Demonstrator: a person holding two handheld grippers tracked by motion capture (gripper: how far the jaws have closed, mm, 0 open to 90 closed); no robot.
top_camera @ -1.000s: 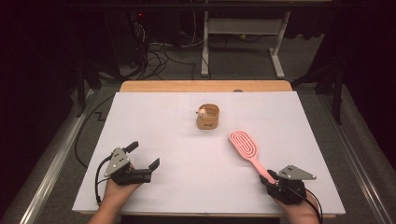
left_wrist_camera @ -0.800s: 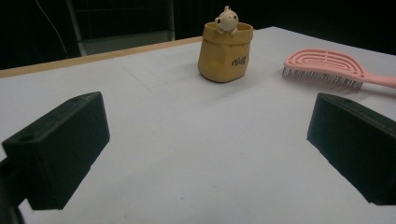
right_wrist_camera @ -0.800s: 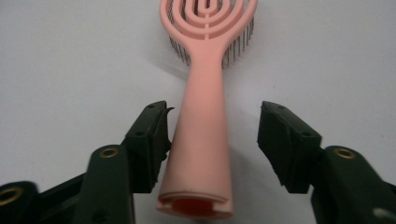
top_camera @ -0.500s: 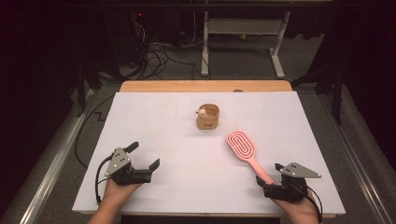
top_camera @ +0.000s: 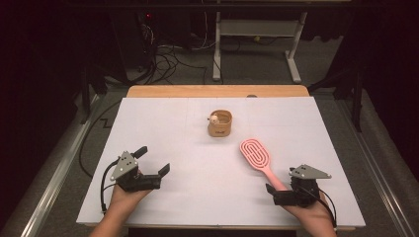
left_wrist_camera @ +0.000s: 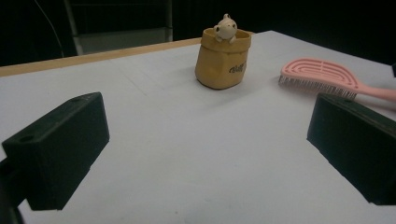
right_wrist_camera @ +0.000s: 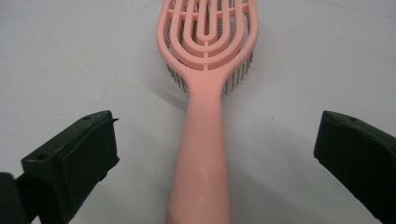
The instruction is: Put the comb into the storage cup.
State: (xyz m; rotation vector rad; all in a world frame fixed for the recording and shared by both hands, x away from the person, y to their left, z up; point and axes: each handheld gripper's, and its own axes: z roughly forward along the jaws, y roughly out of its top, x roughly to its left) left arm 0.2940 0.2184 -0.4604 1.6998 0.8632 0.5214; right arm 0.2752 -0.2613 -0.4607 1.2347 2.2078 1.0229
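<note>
Pink brush: a pink plastic hairbrush (top_camera: pixel 258 157) lies bristles-down on the white bench (top_camera: pixel 163 123), right of centre, its handle pointing back toward the person's right hand.
Right hand-held gripper: the right hand-held gripper (right_wrist_camera: pixel 215 154) has its jaws spread wide on either side of the handle, touching neither side; the handle runs straight up the middle of the gap, which looks like a line-up for closing on it.
Left hand-held gripper: the left hand-held gripper (top_camera: pixel 154 160) sits low at the near left of the bench, jaws spread and holding nothing, well apart from everything, probably kept out of the way.
Tan pouch: a small tan pouch (top_camera: pixel 220 123) stands upright mid-bench with a little pale figure (left_wrist_camera: pixel 225 28) peeking over its rim, near the brush head but not touching it.
</note>
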